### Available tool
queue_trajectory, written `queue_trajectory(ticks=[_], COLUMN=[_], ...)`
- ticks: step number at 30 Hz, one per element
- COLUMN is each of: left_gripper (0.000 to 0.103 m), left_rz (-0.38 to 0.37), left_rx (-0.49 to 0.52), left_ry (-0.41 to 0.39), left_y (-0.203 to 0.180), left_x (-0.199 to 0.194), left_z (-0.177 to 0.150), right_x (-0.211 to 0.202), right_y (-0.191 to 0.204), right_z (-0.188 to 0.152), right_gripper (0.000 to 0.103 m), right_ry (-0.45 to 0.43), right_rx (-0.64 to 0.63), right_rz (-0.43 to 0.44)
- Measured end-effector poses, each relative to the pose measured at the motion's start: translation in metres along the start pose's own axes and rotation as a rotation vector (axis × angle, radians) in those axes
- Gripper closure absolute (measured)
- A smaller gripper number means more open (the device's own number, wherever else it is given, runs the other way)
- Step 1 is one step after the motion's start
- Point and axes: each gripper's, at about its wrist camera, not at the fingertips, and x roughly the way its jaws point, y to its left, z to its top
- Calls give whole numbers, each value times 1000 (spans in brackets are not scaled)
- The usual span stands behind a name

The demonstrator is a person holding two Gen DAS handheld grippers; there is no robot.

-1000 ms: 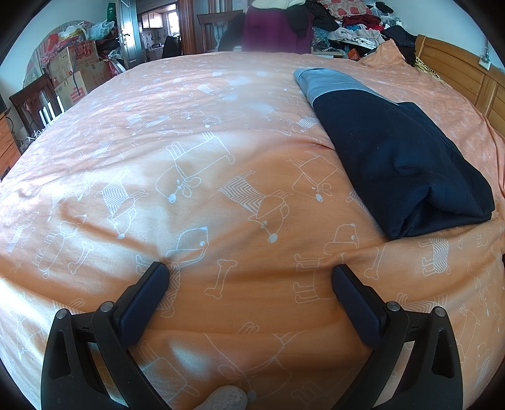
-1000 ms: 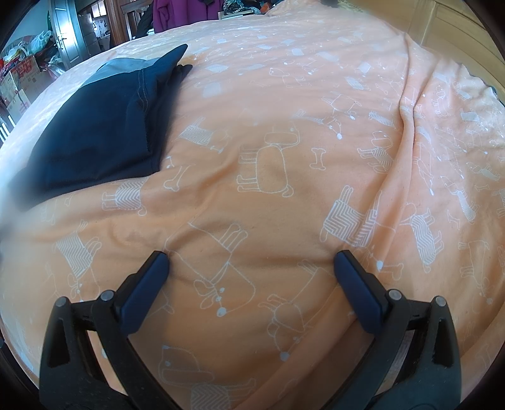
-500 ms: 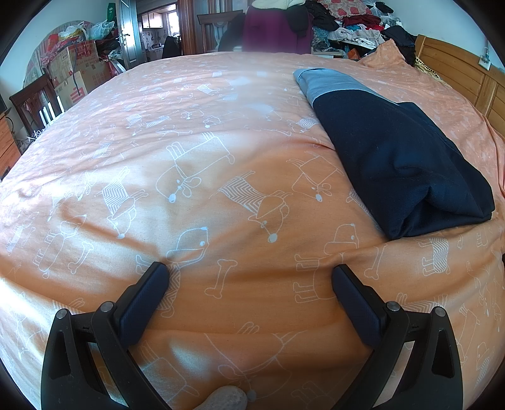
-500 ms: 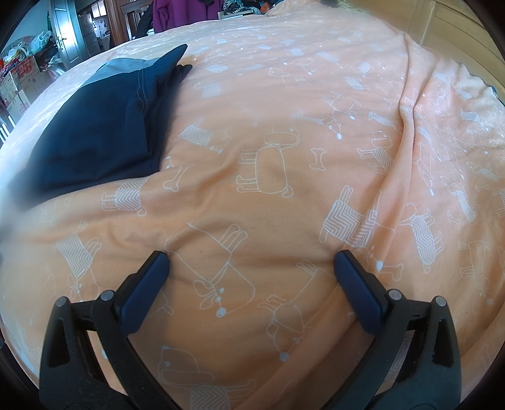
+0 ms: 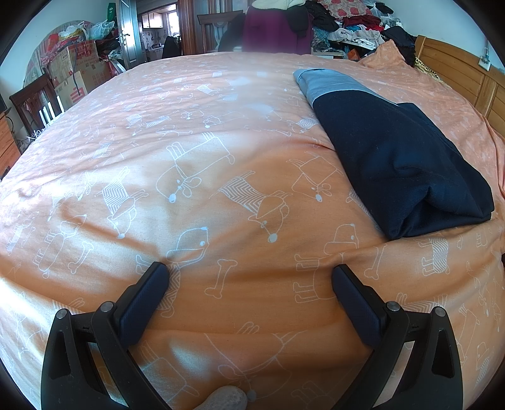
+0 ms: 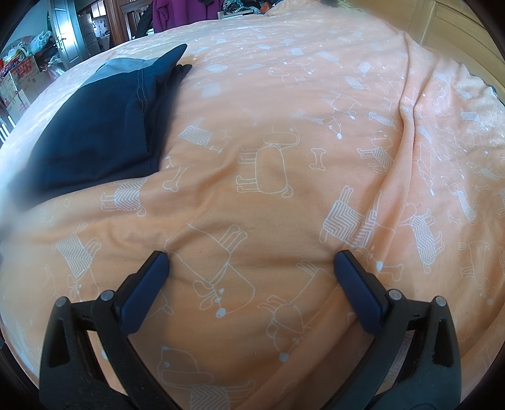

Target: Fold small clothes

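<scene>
Nearest to each camera, the 2 dark fingers of each tool stand wide apart with nothing between them. The left tool [image 5: 249,271] is released and its fingertips [image 5: 157,271] rest against the orange bed cover [image 5: 221,142], which is printed with white outline dogs and bones. The right tool [image 6: 251,260] is also released, and its fingertips [image 6: 344,260] press lightly on the same cover, where a small fold of cloth rises between them. At the bottom edge of the left view a small pale rounded thing shows, but it is too cut off to tell what it is.

Farther out lies the folded dark navy garment [image 5: 394,157] with a light blue-grey band [image 5: 331,85] at its far end. It lies flat on the bed, to the right of the left tool and to the left of the right tool [image 6: 104,126], well apart from both. White stitching runs along 1 seam in the right view.

Beyond the bed stands a wooden headboard [image 5: 457,72] at the right, a heap of mixed clothes [image 5: 347,28] at the far side, a purple coat [image 5: 274,28] on a chair, cardboard boxes [image 5: 75,72] at the left and an open door [image 5: 129,31].
</scene>
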Motion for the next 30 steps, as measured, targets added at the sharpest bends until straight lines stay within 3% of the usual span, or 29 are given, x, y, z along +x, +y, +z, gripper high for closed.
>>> queue_trajectory(ticks=[30], left_gripper=[0], left_rz=[-3], left_rx=[-4], left_ry=[1], left_y=[1], left_x=[-2], left_z=[2], right_x=[5], right_y=[1], right_z=[3], right_gripper=[0], right_ry=[31], right_rx=[-2], right_rz=[-5])
